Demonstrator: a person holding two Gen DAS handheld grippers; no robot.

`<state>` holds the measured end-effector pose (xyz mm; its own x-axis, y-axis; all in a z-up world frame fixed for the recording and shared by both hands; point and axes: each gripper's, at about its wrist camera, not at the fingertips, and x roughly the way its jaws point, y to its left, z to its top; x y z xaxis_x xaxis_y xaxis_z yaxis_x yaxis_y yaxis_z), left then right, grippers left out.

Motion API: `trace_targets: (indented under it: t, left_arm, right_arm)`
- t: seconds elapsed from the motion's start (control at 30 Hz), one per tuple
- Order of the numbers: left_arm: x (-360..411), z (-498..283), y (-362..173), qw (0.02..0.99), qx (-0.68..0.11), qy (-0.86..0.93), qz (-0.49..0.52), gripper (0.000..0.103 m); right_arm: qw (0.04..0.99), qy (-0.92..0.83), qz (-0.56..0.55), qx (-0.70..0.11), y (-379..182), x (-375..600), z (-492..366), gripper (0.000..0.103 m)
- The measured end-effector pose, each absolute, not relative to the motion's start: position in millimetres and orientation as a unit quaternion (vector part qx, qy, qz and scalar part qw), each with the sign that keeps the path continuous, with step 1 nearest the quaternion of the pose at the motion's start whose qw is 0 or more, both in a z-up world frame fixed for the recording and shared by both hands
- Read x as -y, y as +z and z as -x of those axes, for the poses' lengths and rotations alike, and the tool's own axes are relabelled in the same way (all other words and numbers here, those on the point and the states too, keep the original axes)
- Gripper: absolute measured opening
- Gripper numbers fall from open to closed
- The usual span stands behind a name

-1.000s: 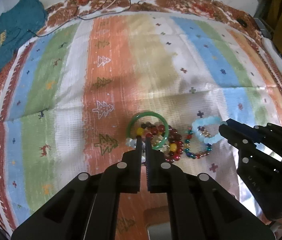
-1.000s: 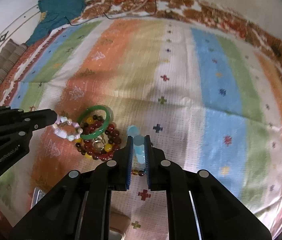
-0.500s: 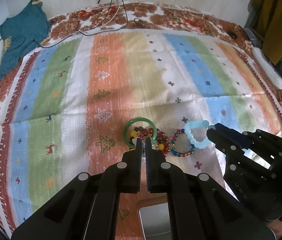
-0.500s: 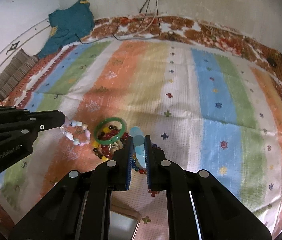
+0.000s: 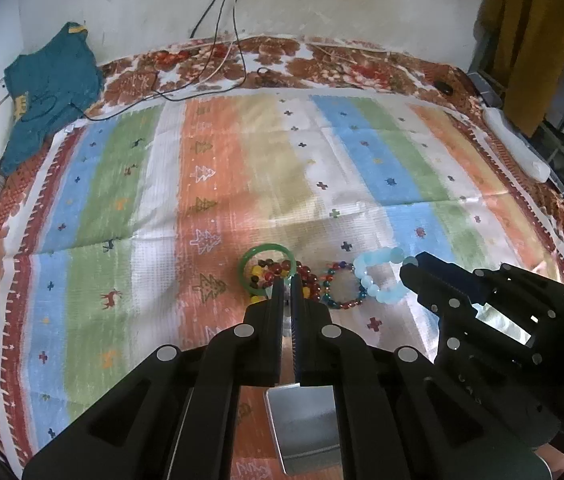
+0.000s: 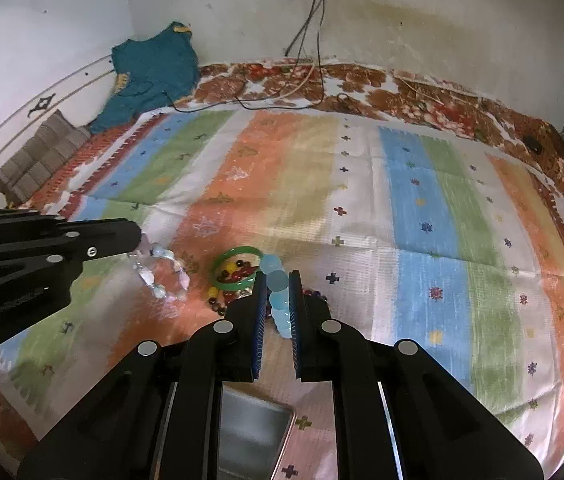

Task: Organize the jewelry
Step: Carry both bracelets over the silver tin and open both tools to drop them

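Meanwhile, both grippers carried bracelets.
Left gripper (image 6: 137,240) pinched the pale bracelet (image 6: 159,272); right gripper (image 6: 275,280) clamped the blue bracelet (image 6: 277,300).

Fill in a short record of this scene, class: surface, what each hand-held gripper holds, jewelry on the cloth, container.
surface: striped cloth
left hand-held gripper: shut on pale pink-and-white bead bracelet
right hand-held gripper: shut on light blue bead bracelet
on the cloth: green bangle overlapping red-and-yellow bead bracelet; multicoloured bead bracelet beside them
container: metal tin, near edge, below the grippers
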<state>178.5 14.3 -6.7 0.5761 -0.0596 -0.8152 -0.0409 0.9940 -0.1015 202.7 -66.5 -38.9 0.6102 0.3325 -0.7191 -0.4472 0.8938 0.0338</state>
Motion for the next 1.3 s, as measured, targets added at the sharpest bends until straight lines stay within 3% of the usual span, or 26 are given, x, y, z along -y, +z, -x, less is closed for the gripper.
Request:
trace_targets:
  t: [1.3]
  left_arm:
    - [10,-91,3,0.904,-0.425,-0.040,0.033,0.003]
  right_arm:
    - [0.892,0.253,0.080,-0.367,-33,85,-117,0.012]
